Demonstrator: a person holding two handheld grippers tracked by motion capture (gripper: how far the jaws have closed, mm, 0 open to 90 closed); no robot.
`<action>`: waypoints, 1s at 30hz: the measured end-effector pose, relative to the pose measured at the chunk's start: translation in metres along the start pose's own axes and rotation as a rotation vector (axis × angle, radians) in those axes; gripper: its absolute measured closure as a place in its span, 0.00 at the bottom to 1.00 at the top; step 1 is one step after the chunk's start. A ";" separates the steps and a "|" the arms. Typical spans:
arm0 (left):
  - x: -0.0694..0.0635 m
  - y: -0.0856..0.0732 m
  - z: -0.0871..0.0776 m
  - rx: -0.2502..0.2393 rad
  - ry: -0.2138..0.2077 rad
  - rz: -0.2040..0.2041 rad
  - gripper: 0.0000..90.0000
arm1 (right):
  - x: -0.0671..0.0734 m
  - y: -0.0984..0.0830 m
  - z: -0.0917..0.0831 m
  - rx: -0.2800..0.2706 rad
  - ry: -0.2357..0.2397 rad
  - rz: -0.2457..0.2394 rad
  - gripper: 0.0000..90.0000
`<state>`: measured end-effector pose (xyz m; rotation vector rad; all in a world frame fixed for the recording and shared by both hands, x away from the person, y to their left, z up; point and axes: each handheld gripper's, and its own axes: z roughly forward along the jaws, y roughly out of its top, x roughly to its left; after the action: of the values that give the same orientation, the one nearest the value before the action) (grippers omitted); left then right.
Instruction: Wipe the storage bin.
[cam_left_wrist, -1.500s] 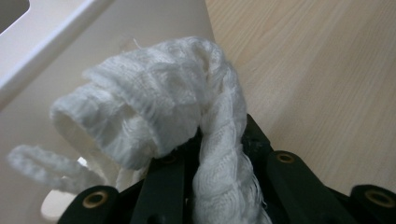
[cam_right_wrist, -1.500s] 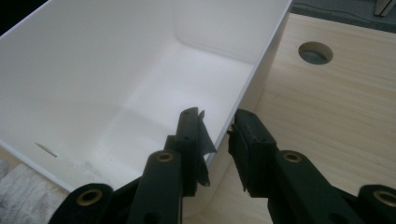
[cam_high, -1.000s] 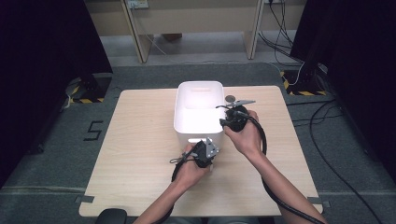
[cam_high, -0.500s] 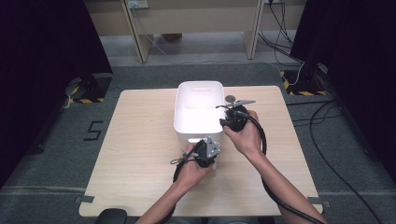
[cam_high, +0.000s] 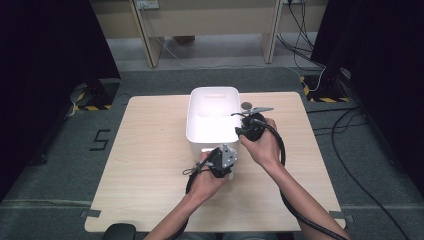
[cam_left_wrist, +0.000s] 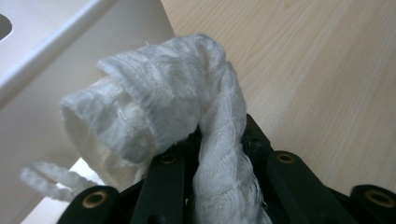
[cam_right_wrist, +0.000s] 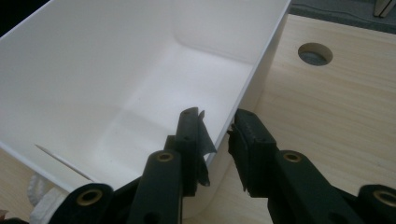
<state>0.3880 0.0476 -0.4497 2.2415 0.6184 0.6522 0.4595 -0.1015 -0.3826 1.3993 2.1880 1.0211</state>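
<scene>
Here my left gripper (cam_high: 226, 161) is clenched on a white knitted cloth (cam_left_wrist: 173, 121). In the left gripper view the fabric bunches up in a rolled, hollow fold above my 2 black jaws, and a twisted length of it runs down between them, pinched tight. A thin loop of its yarn hangs loose at the lower left of that view. The cloth sits just beside the near outer wall of the white plastic bin (cam_high: 212, 117), over the wooden table (cam_high: 145, 165); I cannot tell whether it touches that wall.

My right gripper (cam_right_wrist: 218, 140) is closed on the bin's right-hand wall. In the right gripper view 1 jaw is inside the bin and the other outside, with the thin rim of the wall between them, and the pads look pressed against it. From the high view, my right hand (cam_high: 260, 142) sits at the bin's near right corner, and the bin stands upright in the middle of the table, its inside bare and white. A round hole (cam_right_wrist: 315, 53) in the tabletop lies just beyond the bin's far right corner. My left hand (cam_high: 205, 175) is close to the bin's near side, and the 2 hands are near each other.
</scene>
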 end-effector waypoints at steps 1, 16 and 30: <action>0.000 0.001 -0.001 -0.002 0.001 0.000 0.83 | 0.000 0.000 0.000 0.000 -0.001 0.000 0.81; 0.001 0.005 -0.005 -0.010 0.009 0.004 0.83 | 0.000 0.000 0.000 0.000 -0.001 -0.002 0.81; 0.003 0.012 -0.014 -0.040 0.021 0.006 0.83 | 0.000 0.000 0.000 0.000 -0.001 -0.001 0.81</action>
<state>0.3845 0.0485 -0.4315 2.2026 0.6043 0.6855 0.4595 -0.1014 -0.3826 1.3988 2.1874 1.0196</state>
